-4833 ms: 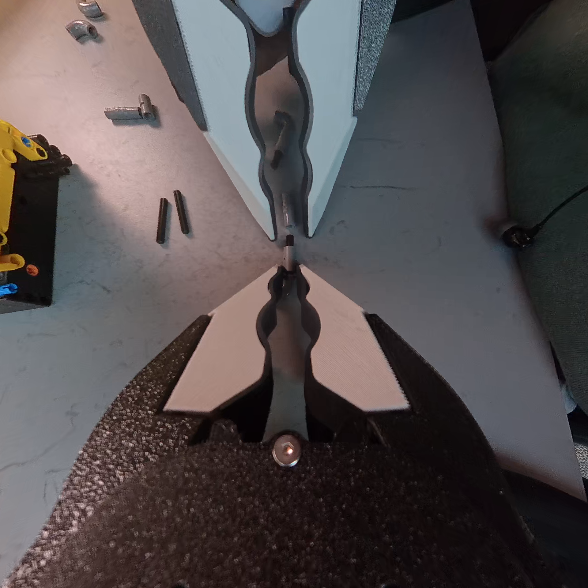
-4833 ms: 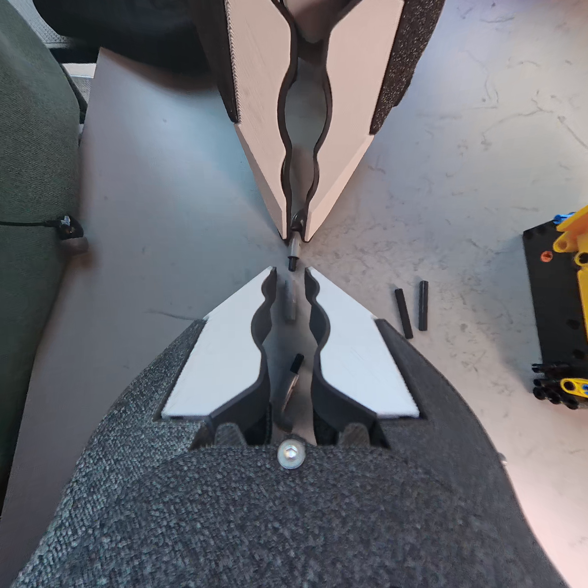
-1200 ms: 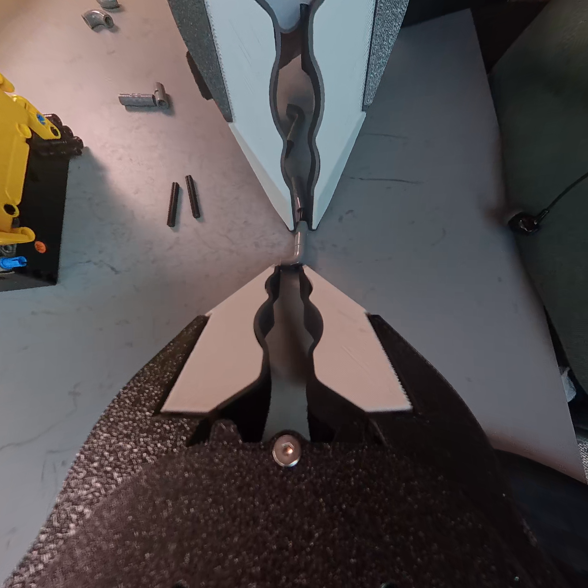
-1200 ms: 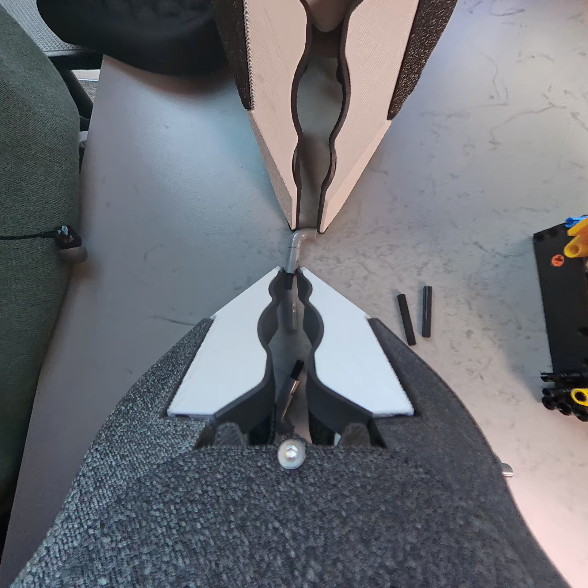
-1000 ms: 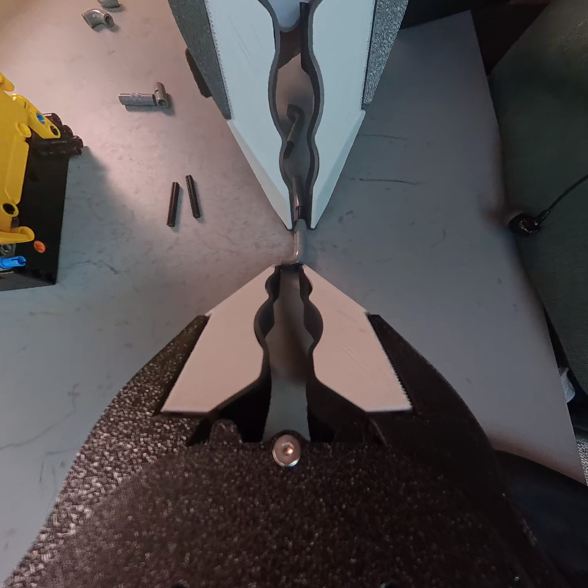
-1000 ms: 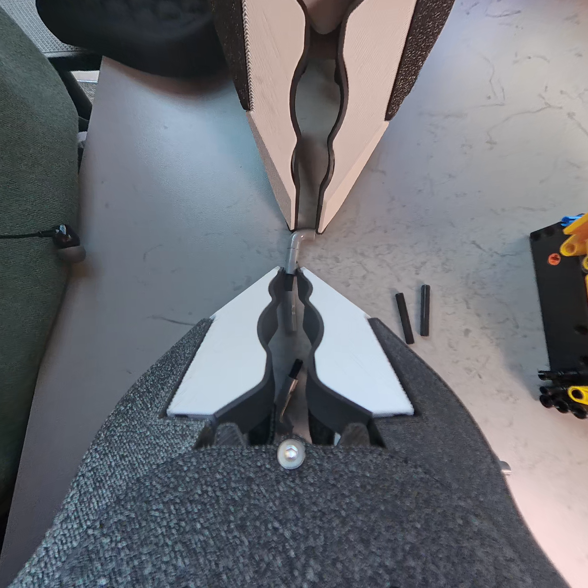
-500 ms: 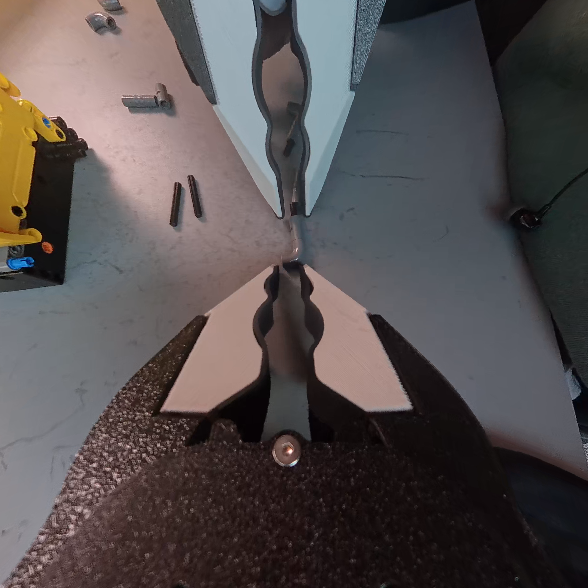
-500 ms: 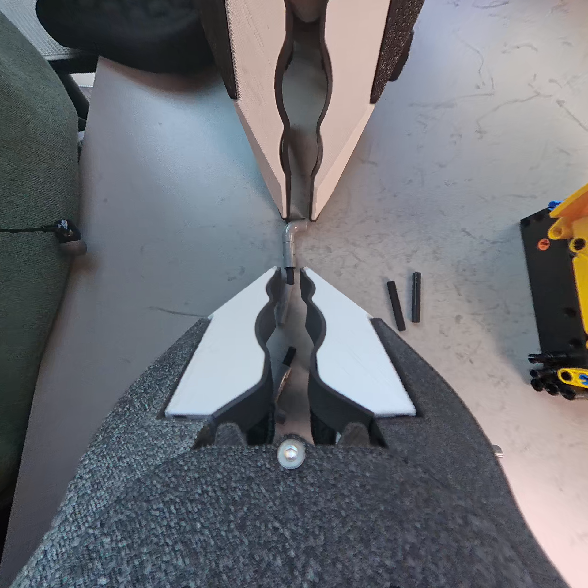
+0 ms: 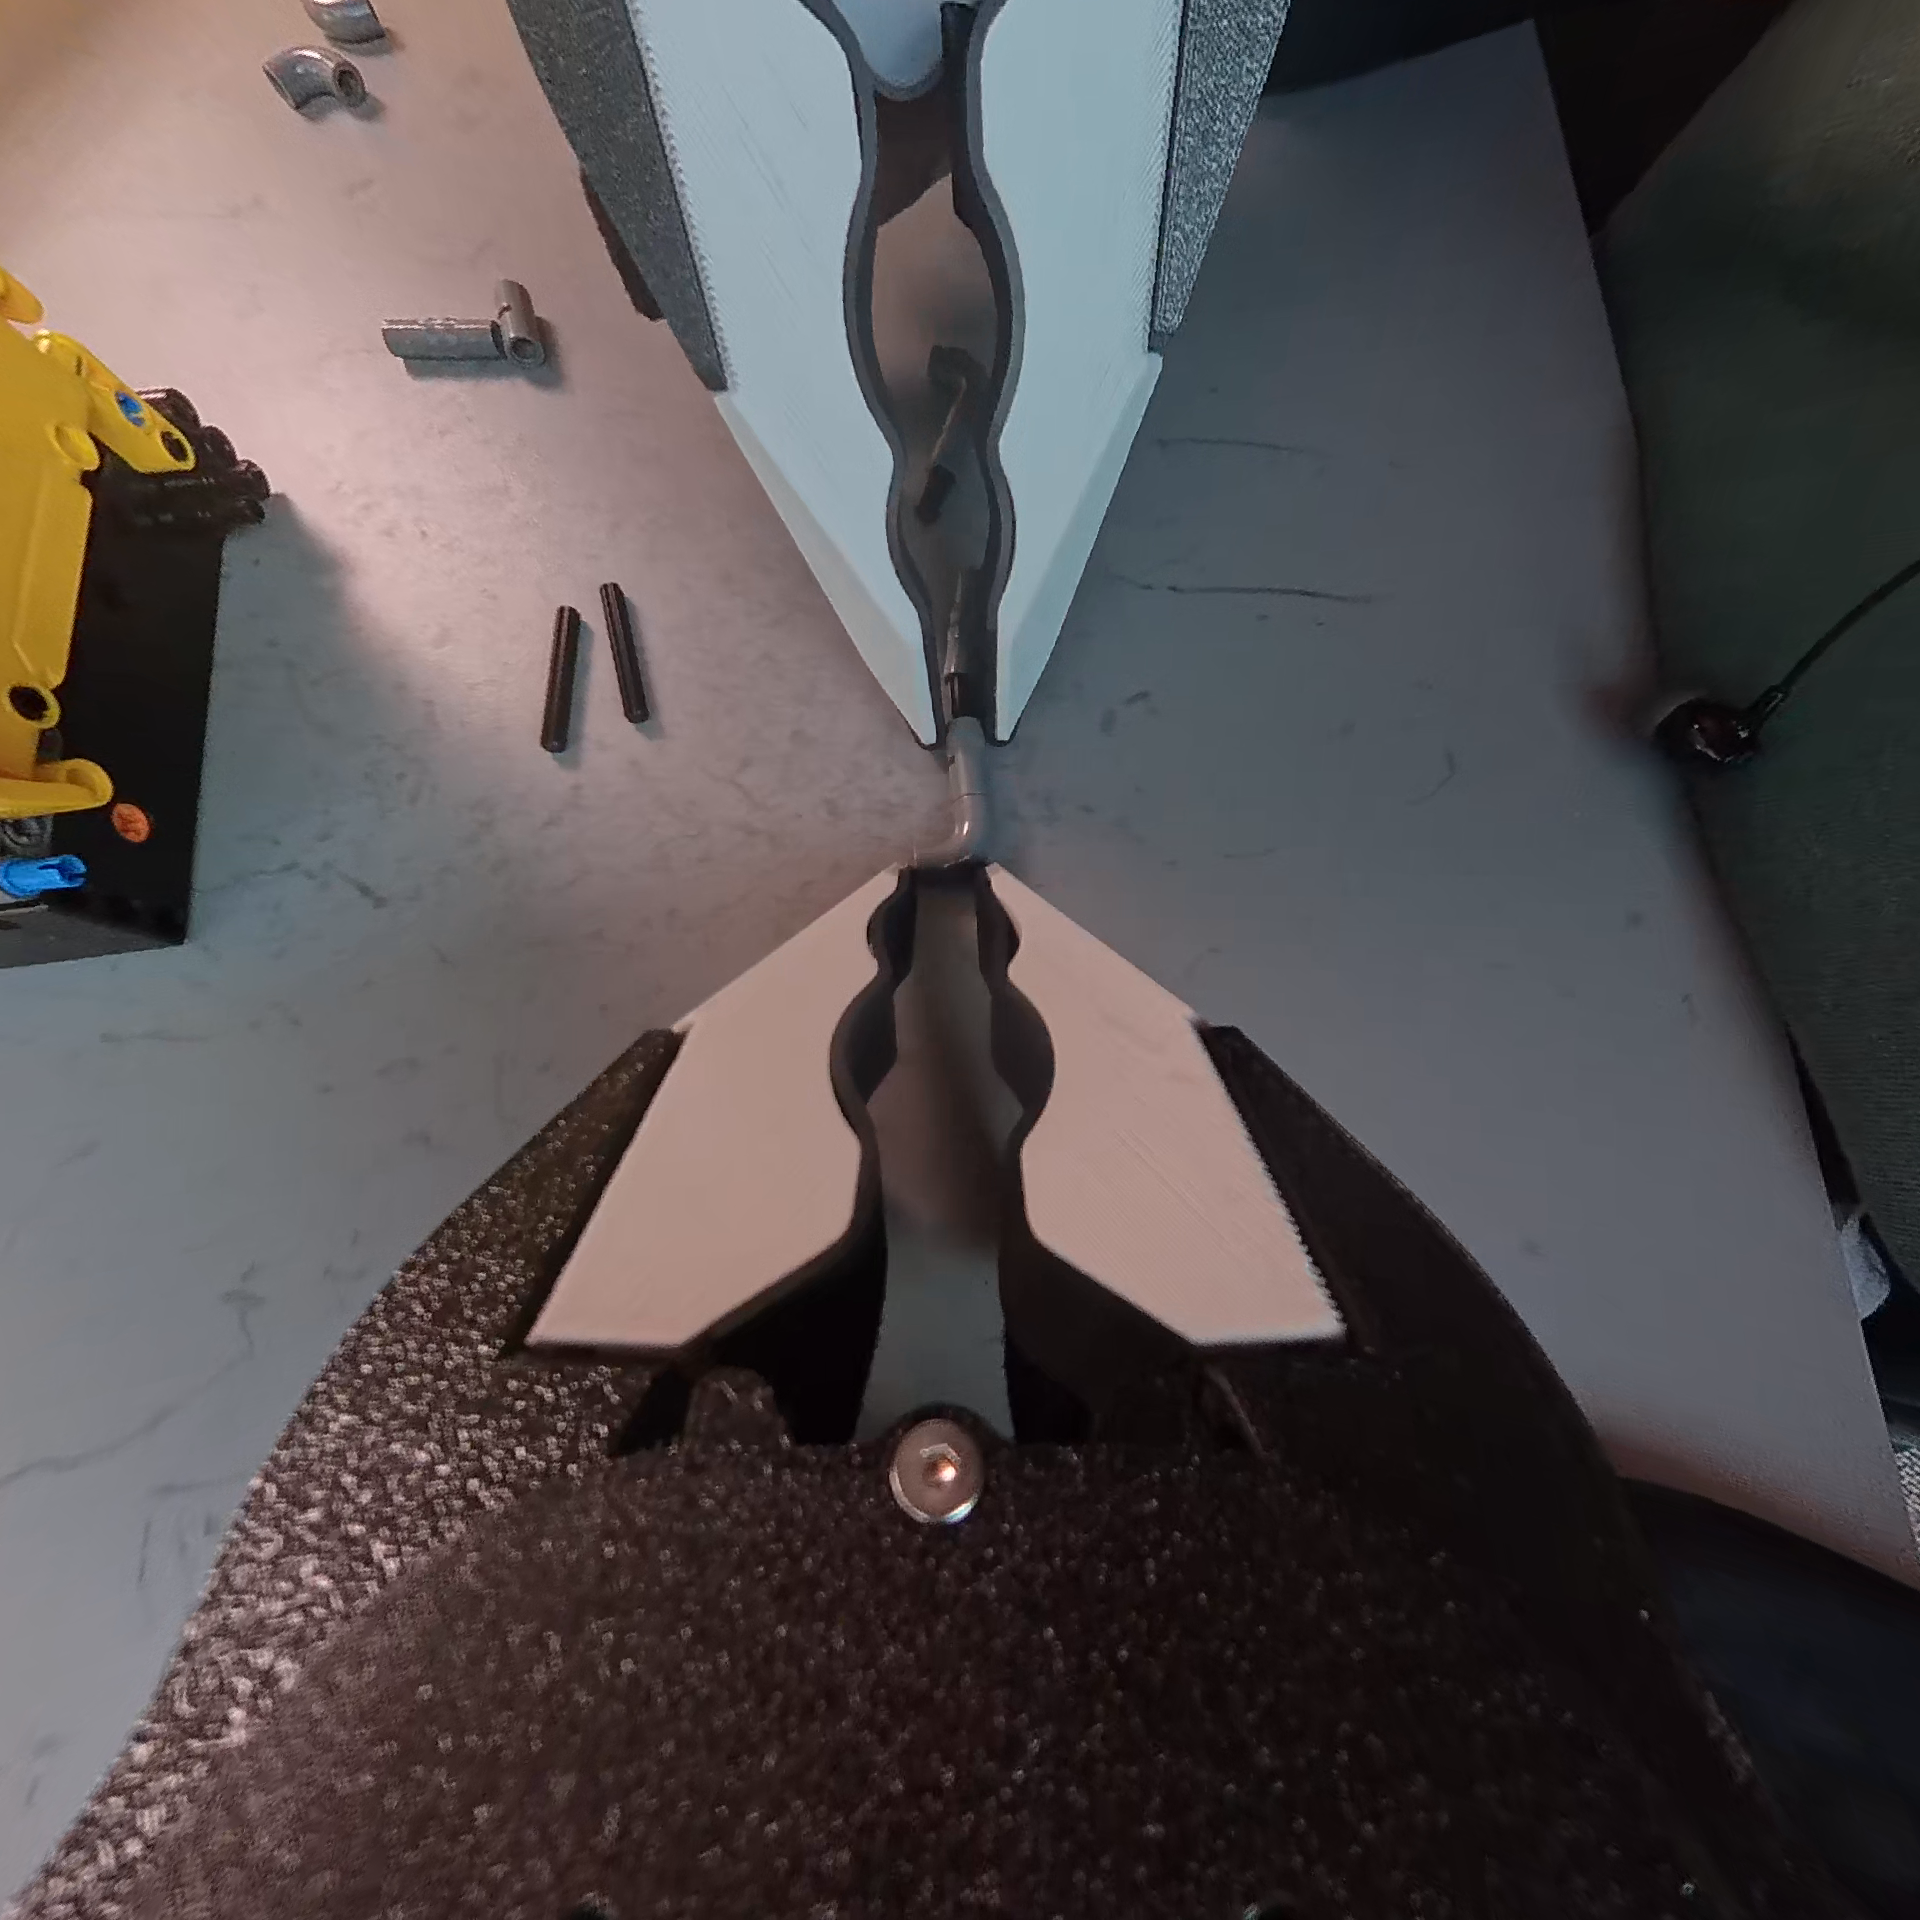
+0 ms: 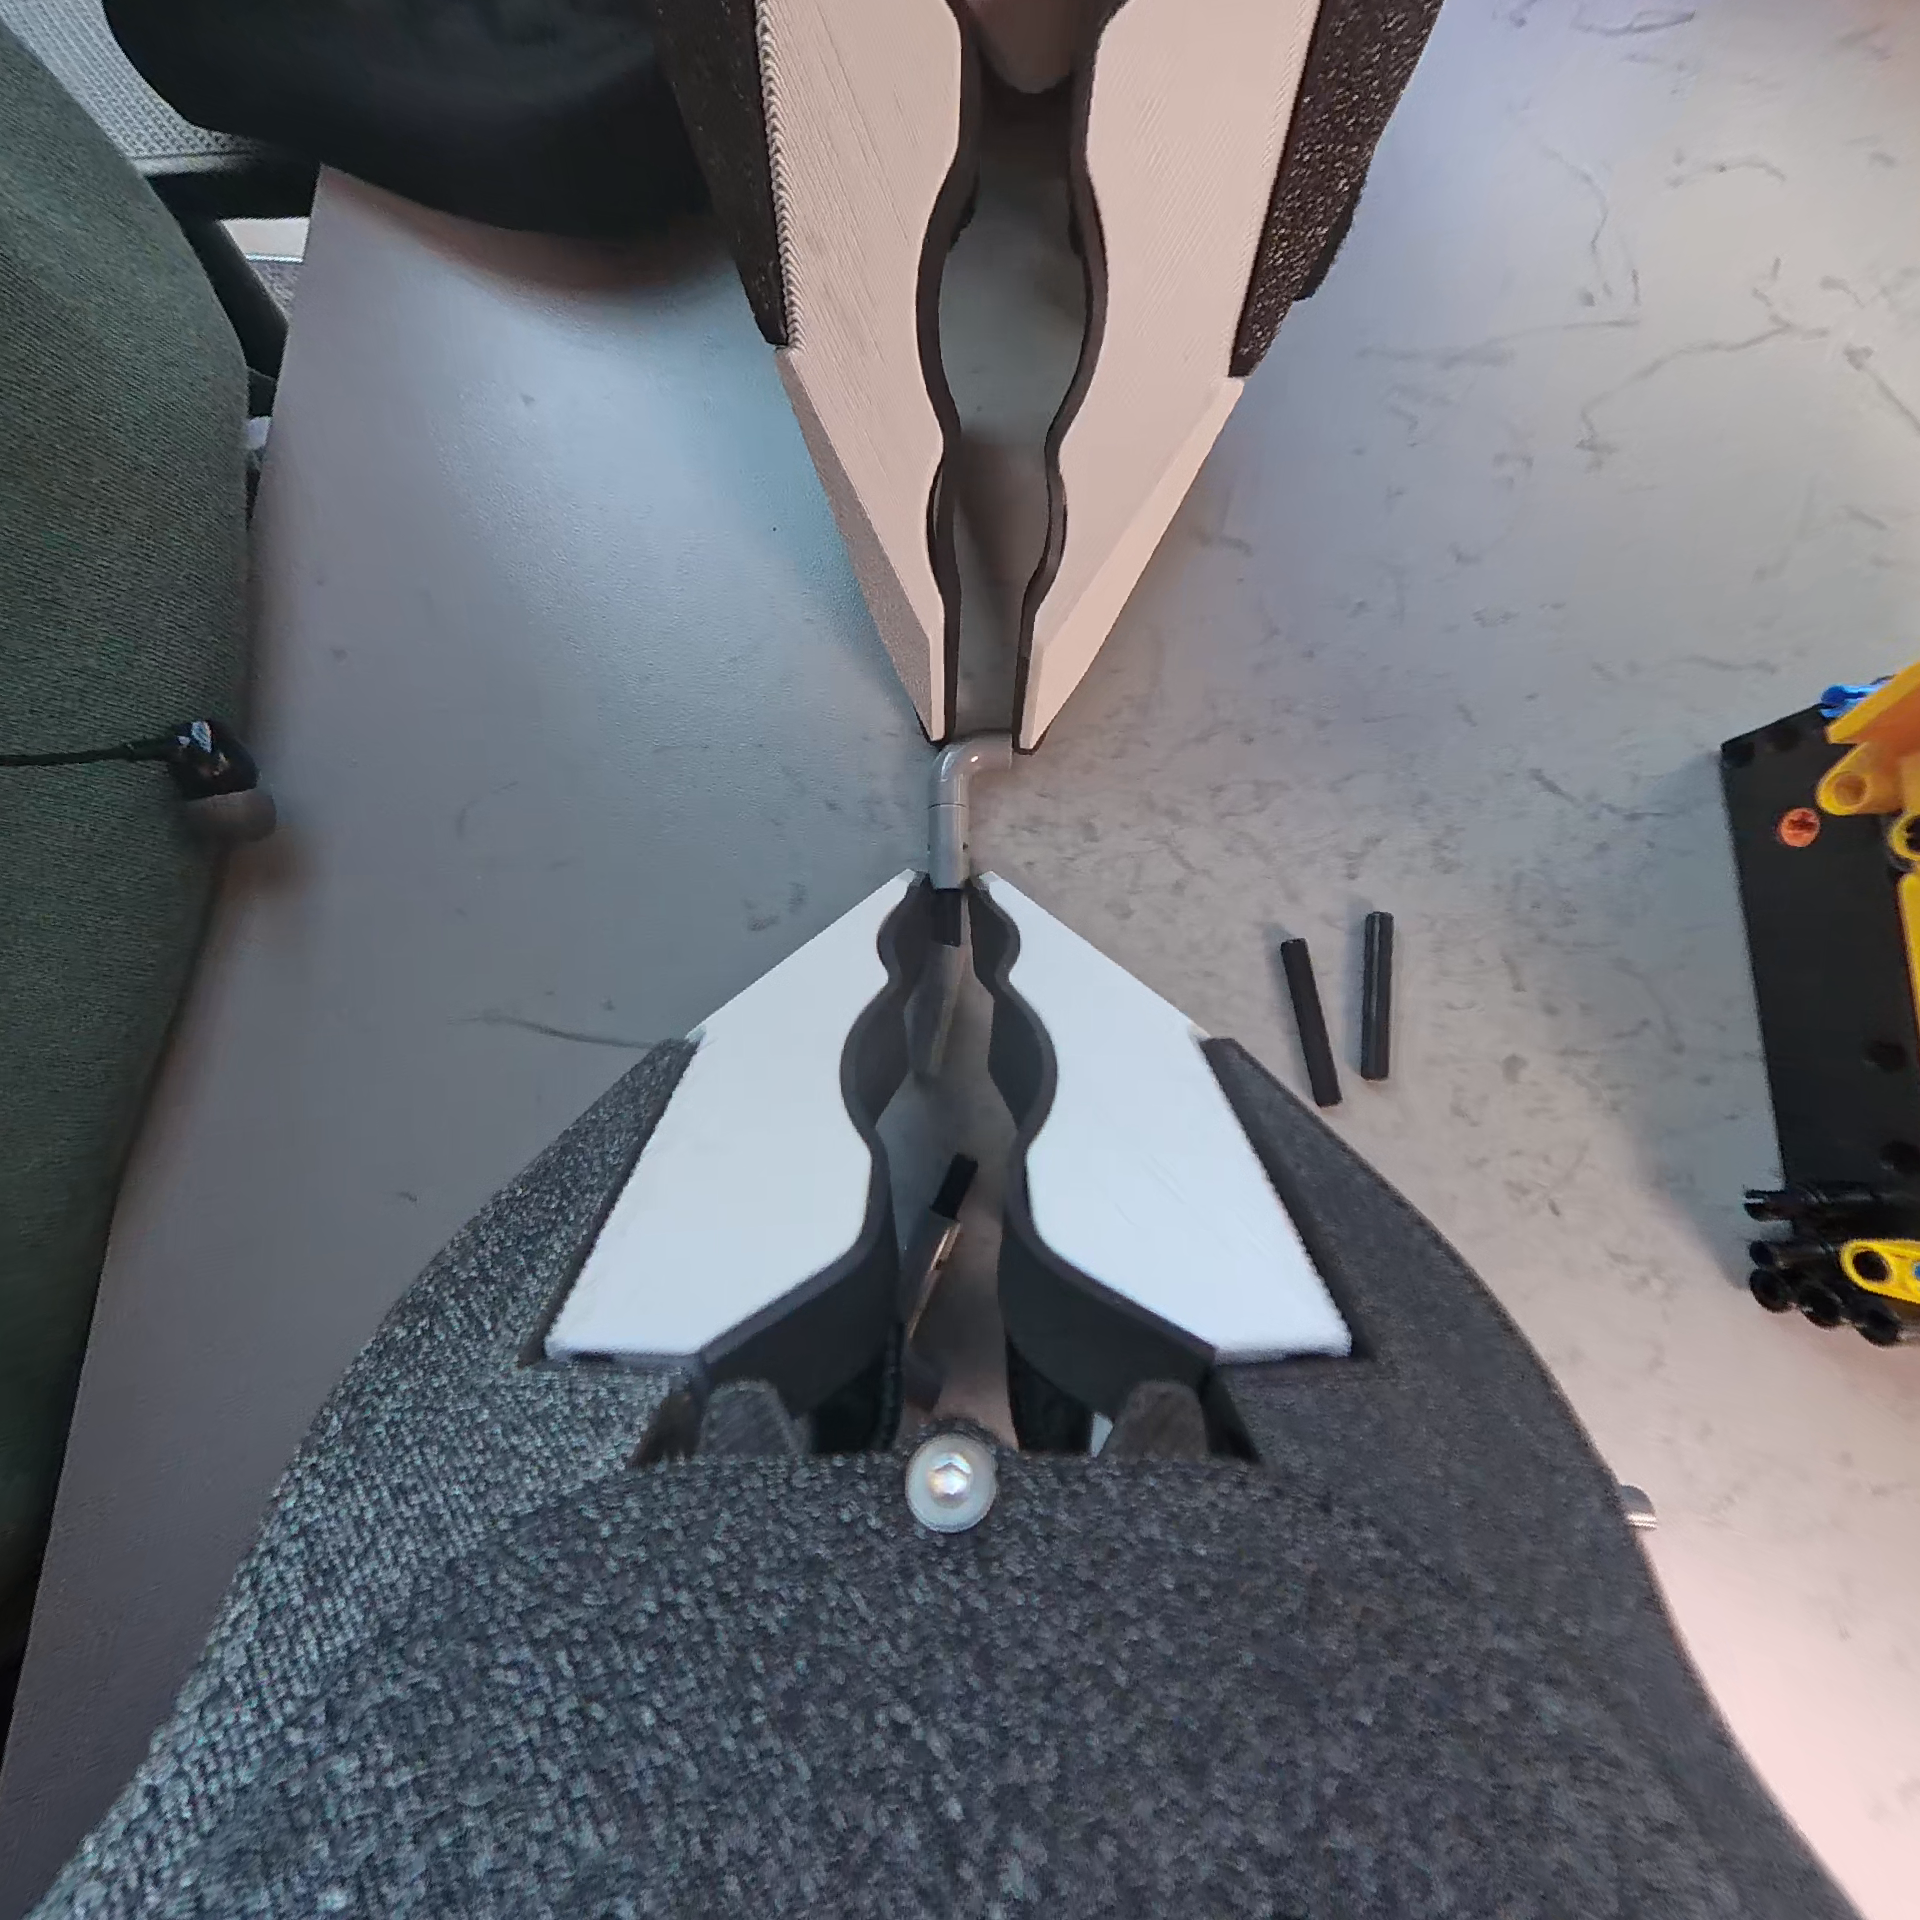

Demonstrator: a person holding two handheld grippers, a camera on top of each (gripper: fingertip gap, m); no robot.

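My two grippers face each other tip to tip above a grey table [image 9: 1299, 831]. My left gripper [image 9: 951, 871] is shut on one end of a small grey elbow connector [image 9: 964, 800]. My right gripper [image 10: 943, 883] is shut on a thin black axle [image 10: 945, 916] whose grey sleeve [image 10: 948, 831] meets the elbow [image 10: 961, 767]. The parts form one joined piece between the tips. The right gripper [image 9: 962, 736] shows at the top of the left wrist view, and the left gripper [image 10: 982, 743] at the top of the right wrist view.
Two loose black axles [image 9: 592, 675] [image 10: 1335, 1003] lie side by side. A yellow and black brick model [image 9: 62, 582] [image 10: 1839, 987] stands beyond them. A grey connector [image 9: 462, 338] and grey elbows [image 9: 312, 75] lie farther off. A green chair [image 10: 94, 727] and a black cable end [image 9: 1704, 738] border the table edge. Less than 4 cm separates the two grippers' tips.
4.8 s ago the elbow and the axle part were a small gap apart; they have been joined since 1.2 s ago. Both grippers have shifted only slightly since.
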